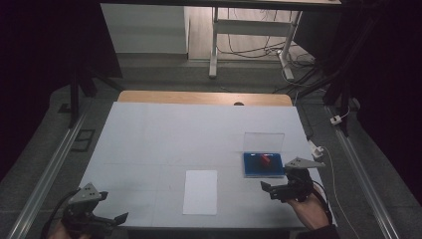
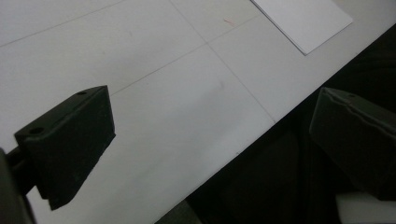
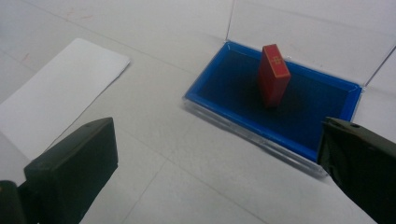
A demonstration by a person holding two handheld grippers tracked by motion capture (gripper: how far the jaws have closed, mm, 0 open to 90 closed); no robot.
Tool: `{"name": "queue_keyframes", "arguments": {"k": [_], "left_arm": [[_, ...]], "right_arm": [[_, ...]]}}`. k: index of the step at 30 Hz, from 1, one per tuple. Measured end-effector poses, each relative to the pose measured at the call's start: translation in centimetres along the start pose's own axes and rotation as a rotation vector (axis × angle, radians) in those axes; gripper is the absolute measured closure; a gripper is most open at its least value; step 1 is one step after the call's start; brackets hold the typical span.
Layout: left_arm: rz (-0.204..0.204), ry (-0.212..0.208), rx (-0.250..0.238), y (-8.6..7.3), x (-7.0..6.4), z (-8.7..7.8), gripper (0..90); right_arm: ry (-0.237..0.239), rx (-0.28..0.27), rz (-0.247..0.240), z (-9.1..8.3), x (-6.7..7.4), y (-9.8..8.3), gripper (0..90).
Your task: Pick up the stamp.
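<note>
A blue tray (image 1: 255,169) (image 3: 224,84) with a clear lid standing open behind it lies on the right of the white table. A small red block (image 1: 265,160) (image 3: 273,75) stands upright inside the tray. A white sheet of paper (image 1: 200,191) (image 3: 56,98) (image 2: 303,21) lies near the table's front middle. My right gripper (image 1: 278,188) (image 3: 219,172) is open, just in front of the tray and apart from it. At the table's front left corner my left gripper (image 1: 112,211) (image 2: 210,140) is open over the table edge, with nothing between its jaws.
The white table top (image 1: 164,134) ends in a wooden strip at the back. A white cable and plug (image 1: 318,149) lie off the table's right edge. Desk legs and cables stand on the floor beyond. Metal rails run along both sides.
</note>
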State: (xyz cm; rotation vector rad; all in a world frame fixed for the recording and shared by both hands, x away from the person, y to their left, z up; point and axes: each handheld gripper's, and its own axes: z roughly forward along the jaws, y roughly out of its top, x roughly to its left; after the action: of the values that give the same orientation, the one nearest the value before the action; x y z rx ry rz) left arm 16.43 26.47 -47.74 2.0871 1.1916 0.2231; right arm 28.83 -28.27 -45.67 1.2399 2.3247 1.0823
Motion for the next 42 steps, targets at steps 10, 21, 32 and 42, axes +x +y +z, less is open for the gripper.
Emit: {"name": "queue_keyframes", "arguments": {"k": [10, 21, 32, 42], "left_arm": [[-0.033, -0.017, -0.031, -0.2, 0.4, -0.3, 0.0], [-0.034, -0.010, -0.027, -0.3, 0.4, -0.3, 0.0], [-0.031, -0.010, -0.025, -0.3, 0.3, -0.2, 0.0], [-0.004, -0.007, -0.012, -0.2, 0.1, -0.1, 0.1]], "right_arm": [[-0.038, 0.042, -0.019, 1.6, -1.2, 1.1, 0.0], [-0.046, 0.081, -0.041, 3.9, -2.7, 2.4, 0.0], [-0.069, 0.123, -0.076, 6.1, -3.9, 3.3, 0.0], [-0.072, 0.154, -0.102, 7.2, -4.4, 3.8, 17.0]]}}
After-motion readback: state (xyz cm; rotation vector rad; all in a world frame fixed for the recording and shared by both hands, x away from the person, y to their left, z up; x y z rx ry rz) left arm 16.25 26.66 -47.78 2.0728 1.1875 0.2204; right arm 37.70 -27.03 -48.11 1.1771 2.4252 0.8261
